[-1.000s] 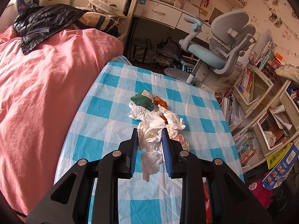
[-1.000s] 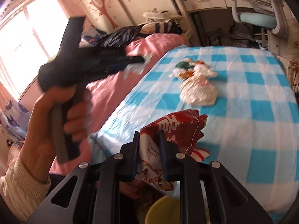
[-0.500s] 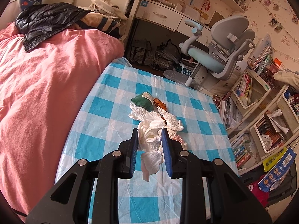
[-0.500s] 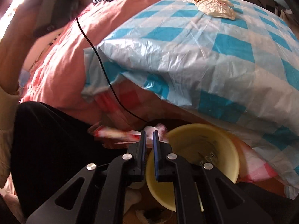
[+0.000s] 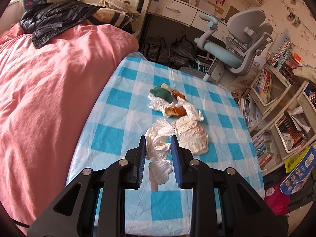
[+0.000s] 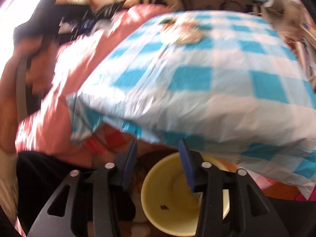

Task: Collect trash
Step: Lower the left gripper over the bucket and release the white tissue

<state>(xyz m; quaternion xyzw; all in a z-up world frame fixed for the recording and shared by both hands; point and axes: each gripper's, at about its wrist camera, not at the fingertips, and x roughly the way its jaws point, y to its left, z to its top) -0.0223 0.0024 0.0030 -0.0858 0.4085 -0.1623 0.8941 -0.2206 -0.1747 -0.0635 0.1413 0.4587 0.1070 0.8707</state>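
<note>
My left gripper (image 5: 158,141) is shut on a crumpled white plastic bag (image 5: 159,148), which hangs between the blue pads just above the blue-and-white checked tablecloth (image 5: 122,138). Beyond it lies the trash pile: a cream bag (image 5: 192,137), an orange wrapper (image 5: 175,111), a green scrap (image 5: 160,94) and white paper (image 5: 158,104). In the blurred right wrist view my right gripper (image 6: 158,145) hovers over a yellow bin (image 6: 167,201) below the table edge. Its jaws are opening and nothing is between them. The trash pile (image 6: 183,34) shows far off on the cloth.
A pink quilt (image 5: 49,98) covers the bed left of the table, with a dark jacket (image 5: 55,17) on it. A grey-blue office chair (image 5: 237,45) and bookshelves (image 5: 276,102) stand behind and to the right. A person's hand (image 6: 23,73) is blurred at the left.
The right gripper sank from the table edge to the yellow bin; the red snack wrapper it held is gone and its jaws have parted. The left gripper pulled the white bag off the pile.
</note>
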